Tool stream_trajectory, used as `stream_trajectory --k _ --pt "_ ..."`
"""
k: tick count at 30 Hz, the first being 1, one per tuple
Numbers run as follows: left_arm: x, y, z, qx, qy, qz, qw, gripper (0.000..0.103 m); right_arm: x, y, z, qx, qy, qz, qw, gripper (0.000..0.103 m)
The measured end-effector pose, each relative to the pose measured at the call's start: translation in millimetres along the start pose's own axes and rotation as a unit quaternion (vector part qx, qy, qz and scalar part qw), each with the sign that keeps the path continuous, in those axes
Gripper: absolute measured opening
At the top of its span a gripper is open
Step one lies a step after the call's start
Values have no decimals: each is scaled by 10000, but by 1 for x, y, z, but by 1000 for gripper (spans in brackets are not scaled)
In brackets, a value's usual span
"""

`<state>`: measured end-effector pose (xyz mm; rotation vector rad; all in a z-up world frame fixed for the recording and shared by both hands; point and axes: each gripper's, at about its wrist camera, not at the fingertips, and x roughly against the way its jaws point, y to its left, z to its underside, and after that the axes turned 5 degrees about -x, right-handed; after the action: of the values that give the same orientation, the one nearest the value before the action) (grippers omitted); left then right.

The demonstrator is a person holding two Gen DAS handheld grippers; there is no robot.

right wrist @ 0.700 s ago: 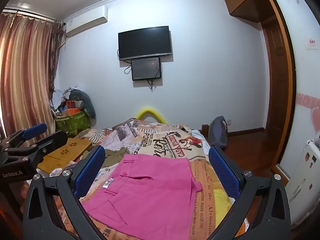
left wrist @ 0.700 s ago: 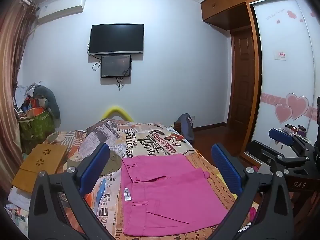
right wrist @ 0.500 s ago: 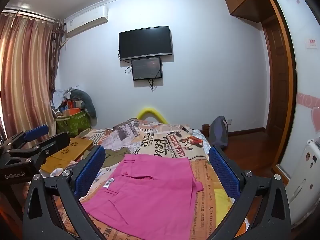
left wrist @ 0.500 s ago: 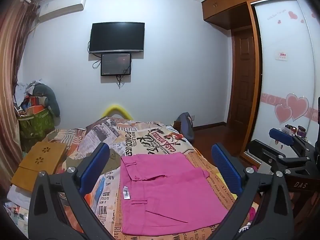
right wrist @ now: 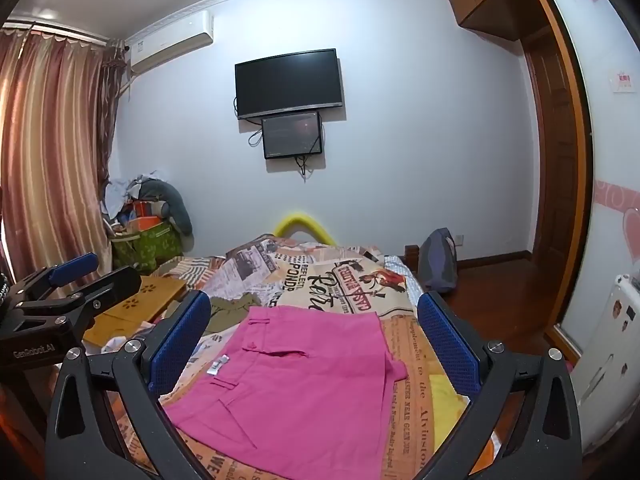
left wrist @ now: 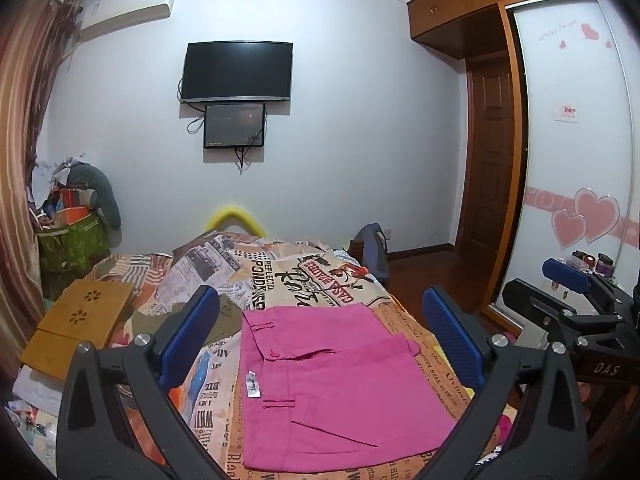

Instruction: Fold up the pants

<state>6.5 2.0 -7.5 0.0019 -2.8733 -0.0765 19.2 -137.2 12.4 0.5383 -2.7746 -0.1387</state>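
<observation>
Pink pants (left wrist: pixel 328 384) lie folded flat on the newspaper-print bedspread (left wrist: pixel 288 276), waistband toward the far wall and a white label showing on the left side. In the right wrist view the same pink pants (right wrist: pixel 304 384) fill the space between the blue pads. My left gripper (left wrist: pixel 320 344) hovers above the near edge of the pants, wide open and holding nothing. My right gripper (right wrist: pixel 316 344) is open too, with nothing between its fingers, and hangs over the pants' near part. Each gripper shows at the edge of the other's view.
An olive garment (left wrist: pixel 218 322) lies left of the pants. Wooden lap desk (left wrist: pixel 76 328) sits at the bed's left side, a yellow cloth (right wrist: pixel 444 404) at the right edge. Piled bags (left wrist: pixel 72 232) stand by the curtain, a backpack (left wrist: pixel 374 252) on the floor, a wardrobe (left wrist: pixel 576 184) to the right.
Both views have tilted very slightly; the pants lie as before and both grippers stay wide open.
</observation>
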Motion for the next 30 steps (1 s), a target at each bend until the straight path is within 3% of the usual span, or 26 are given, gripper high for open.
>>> stream_trajectory --k 30 --pt "-1 0 -1 42 15 31 10000 103 -3 -2 -1 -6 34 14 10000 103"
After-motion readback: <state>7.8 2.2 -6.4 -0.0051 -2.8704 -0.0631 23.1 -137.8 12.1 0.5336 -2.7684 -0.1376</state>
